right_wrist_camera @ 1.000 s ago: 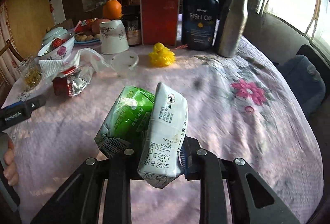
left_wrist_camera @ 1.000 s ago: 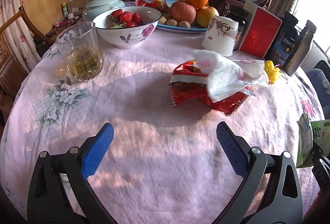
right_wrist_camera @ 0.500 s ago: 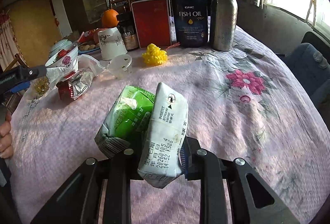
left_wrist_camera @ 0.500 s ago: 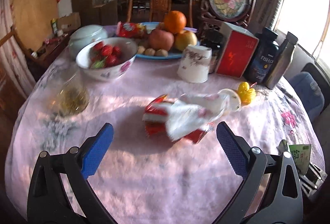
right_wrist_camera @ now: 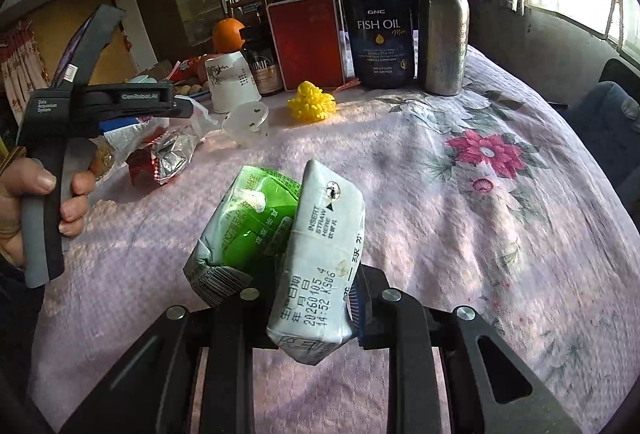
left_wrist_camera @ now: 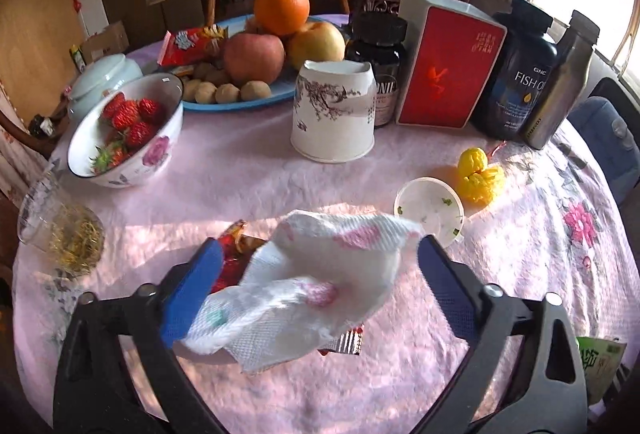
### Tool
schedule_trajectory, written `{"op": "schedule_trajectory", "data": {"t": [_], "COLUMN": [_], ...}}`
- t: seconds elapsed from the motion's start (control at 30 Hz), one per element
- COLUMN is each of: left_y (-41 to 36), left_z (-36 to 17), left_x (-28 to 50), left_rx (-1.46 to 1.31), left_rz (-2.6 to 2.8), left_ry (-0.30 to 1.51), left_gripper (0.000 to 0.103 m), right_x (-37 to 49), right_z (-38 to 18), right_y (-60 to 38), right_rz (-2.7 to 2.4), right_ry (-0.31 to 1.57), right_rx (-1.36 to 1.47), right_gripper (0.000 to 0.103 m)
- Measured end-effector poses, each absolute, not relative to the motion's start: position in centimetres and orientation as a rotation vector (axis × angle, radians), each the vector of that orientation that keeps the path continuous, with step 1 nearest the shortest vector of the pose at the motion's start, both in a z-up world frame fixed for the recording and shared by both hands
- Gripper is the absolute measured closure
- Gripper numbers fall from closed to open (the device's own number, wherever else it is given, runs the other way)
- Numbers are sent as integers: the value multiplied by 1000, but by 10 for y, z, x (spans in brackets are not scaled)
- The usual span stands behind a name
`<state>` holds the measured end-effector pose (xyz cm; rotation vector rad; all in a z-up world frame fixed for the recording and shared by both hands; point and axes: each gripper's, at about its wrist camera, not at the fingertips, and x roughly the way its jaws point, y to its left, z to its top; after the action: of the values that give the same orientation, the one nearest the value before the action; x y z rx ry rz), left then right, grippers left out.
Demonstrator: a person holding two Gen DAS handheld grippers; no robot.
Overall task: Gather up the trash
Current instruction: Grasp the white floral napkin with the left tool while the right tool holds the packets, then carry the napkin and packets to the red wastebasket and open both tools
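Note:
My left gripper (left_wrist_camera: 316, 290) is open, its blue pads either side of a crumpled white paper napkin (left_wrist_camera: 320, 286) that lies on a red snack wrapper (left_wrist_camera: 232, 262). The napkin fills the gap between the pads; contact is unclear. A plastic lid (left_wrist_camera: 430, 208) and a yellow crumpled ball (left_wrist_camera: 478, 176) lie just beyond. My right gripper (right_wrist_camera: 304, 298) is shut on two crushed drink cartons (right_wrist_camera: 296, 250), green and white, held above the pink tablecloth. The left gripper body (right_wrist_camera: 80, 102), the wrapper (right_wrist_camera: 160, 162), the lid (right_wrist_camera: 246, 122) and the yellow ball (right_wrist_camera: 312, 106) show in the right wrist view.
A strawberry bowl (left_wrist_camera: 124, 134), a glass of tea (left_wrist_camera: 60, 230), an upturned paper cup (left_wrist_camera: 334, 114), a fruit plate (left_wrist_camera: 240, 98), a red box (left_wrist_camera: 448, 70), a fish oil bottle (left_wrist_camera: 516, 74) and a steel bottle (left_wrist_camera: 560, 82) stand on the round table (left_wrist_camera: 540, 274).
My left gripper moved forward and down over the table until its open pads straddle the napkin and wrapper. My right gripper kept hold of the cartons and shifted slightly.

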<state>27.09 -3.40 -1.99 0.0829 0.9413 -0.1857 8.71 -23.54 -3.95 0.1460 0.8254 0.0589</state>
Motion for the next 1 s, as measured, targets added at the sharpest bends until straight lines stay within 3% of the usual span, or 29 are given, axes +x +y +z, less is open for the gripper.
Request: {"op": "schedule_trajectory", "data": {"t": [0.03,0.1,0.2,0.3,0.43,0.7,1.0], "left_y": [-37,-41,-39,-32,-23,-16,-42], "left_z": [-24,-29,-23,-6,18,54,17], "left_x": [272,273,265,256,239,187,122], "left_rx": [95,118,118,81,33,-4,45], "left_rz": [-190,-209,-212,-228,-262,-341,-425], "left_ry": [964,997,966,928,887,816,889], "left_gripper": [35,51,63,67,83,86,87], "right_x": [86,83,79,75,65,38,-5], "right_z": [-38,-34,-29,-25,-19,-6,-15], "right_y": [-234,-234,-234,-233,-232,-234,-252], "right_rz": [60,56,55,49,37,9,-60], "right_ry": [820,810,797,790,782,768,801], "right_rx": [141,138,135,134,129,107,130], "right_gripper": [78,78,78,78,78,79,79]}}
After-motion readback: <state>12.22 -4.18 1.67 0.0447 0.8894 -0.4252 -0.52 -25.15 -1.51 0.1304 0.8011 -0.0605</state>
